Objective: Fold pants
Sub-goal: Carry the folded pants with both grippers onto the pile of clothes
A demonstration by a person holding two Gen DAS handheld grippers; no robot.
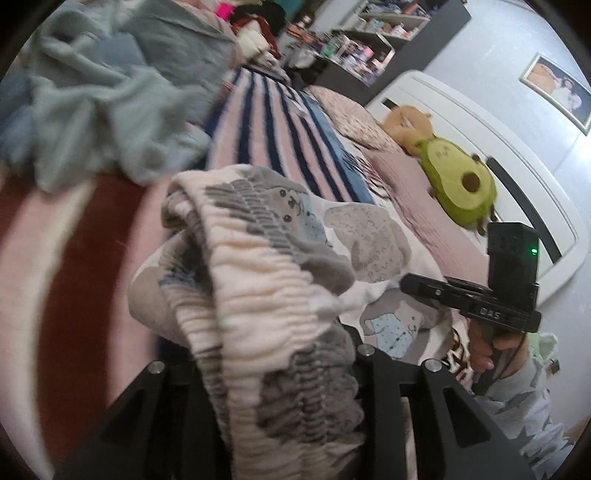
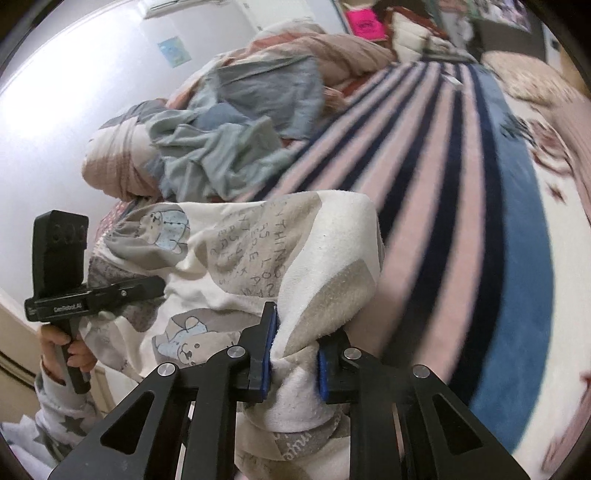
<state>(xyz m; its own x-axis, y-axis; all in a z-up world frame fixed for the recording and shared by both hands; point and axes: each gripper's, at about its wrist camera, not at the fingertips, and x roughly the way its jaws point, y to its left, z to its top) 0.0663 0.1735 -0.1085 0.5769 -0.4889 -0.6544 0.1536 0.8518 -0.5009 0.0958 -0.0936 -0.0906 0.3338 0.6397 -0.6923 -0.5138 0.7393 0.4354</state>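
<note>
Right wrist view: we grip pants [image 2: 295, 280] w/ both jaws clamped on fabric; grey clothes pile [image 2: 221, 155] behind, avocado plush [image 1: 458, 184] on bed.

Pants [image 2: 258, 266] above striped blanket [image 2: 424, 184], crumpled clothes [image 2: 221, 155] beyond

Home bedroom; striped blanket [image 1: 280, 122] on bed, avocado plush toy [image 1: 458, 177], cluttered shelves [image 1: 373, 33], framed photo [image 1: 557, 92]

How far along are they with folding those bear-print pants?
Early on. Done: both tongs have hold of the pants, the left tongs on the gathered waistband, the right tongs on a bunch of fabric. In hand: holding them over the striped blanket. Left: no neat fold shows yet.
</note>
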